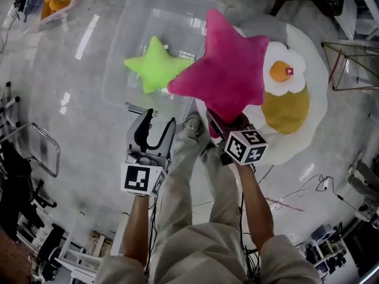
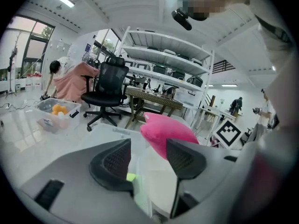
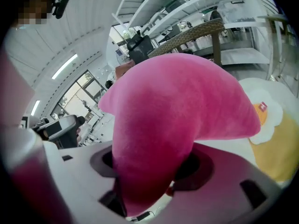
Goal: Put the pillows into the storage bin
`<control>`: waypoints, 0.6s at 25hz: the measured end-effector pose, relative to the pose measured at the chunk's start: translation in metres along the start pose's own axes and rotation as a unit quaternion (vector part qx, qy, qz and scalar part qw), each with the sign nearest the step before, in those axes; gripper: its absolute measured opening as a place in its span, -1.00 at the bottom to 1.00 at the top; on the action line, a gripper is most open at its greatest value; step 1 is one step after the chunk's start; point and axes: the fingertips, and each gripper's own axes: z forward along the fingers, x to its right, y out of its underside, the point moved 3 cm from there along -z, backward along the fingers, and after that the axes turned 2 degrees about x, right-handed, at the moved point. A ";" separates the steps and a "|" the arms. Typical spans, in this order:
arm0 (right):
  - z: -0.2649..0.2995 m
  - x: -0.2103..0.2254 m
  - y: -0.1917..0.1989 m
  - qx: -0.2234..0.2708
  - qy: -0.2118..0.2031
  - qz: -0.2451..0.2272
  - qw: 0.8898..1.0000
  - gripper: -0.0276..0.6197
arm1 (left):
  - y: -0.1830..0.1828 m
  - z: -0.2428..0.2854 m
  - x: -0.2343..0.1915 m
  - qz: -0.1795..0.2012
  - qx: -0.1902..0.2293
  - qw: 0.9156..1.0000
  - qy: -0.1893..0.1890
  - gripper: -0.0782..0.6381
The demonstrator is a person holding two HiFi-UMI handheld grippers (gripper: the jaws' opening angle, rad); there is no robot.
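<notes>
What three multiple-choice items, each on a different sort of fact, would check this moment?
1. Where is the green star pillow relative to the clear storage bin?
A inside it
B leaning against its outside
C underneath it

2. What colour is the star pillow in the right tool?
A yellow
B pink
C blue

3. How do the left tool jaws stand?
A apart, nothing held
B shut on a pillow
C shut together, empty

Answers:
1 A: the head view shows it lying within the bin's walls.
2 B: the right gripper view shows pink plush pinched between the jaws.
3 A: the left gripper view shows a clear gap between the jaws.
</notes>
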 end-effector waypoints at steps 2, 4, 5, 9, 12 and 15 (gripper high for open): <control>0.026 -0.012 -0.013 -0.004 -0.014 -0.018 1.000 -0.04 | 0.001 -0.010 -0.019 -0.006 0.004 1.000 -0.017 -0.15; 0.050 -0.024 -0.026 -0.007 -0.025 -0.033 0.999 -0.04 | 0.003 -0.020 -0.037 -0.012 0.006 0.999 -0.030 -0.15; 0.062 -0.029 -0.033 -0.010 -0.029 -0.040 0.999 -0.04 | 0.004 -0.025 -0.044 -0.015 0.007 0.999 -0.036 -0.15; 0.109 -0.038 -0.054 -0.022 -0.039 -0.062 0.997 -0.03 | 0.011 -0.039 -0.065 -0.029 0.008 0.998 -0.060 -0.15; 0.141 -0.041 -0.068 -0.033 -0.043 -0.068 0.996 -0.02 | 0.016 -0.045 -0.074 -0.036 0.008 0.997 -0.074 -0.15; 0.170 -0.045 -0.077 -0.045 -0.039 -0.077 0.995 -0.01 | 0.018 -0.050 -0.082 -0.041 0.007 0.996 -0.082 -0.15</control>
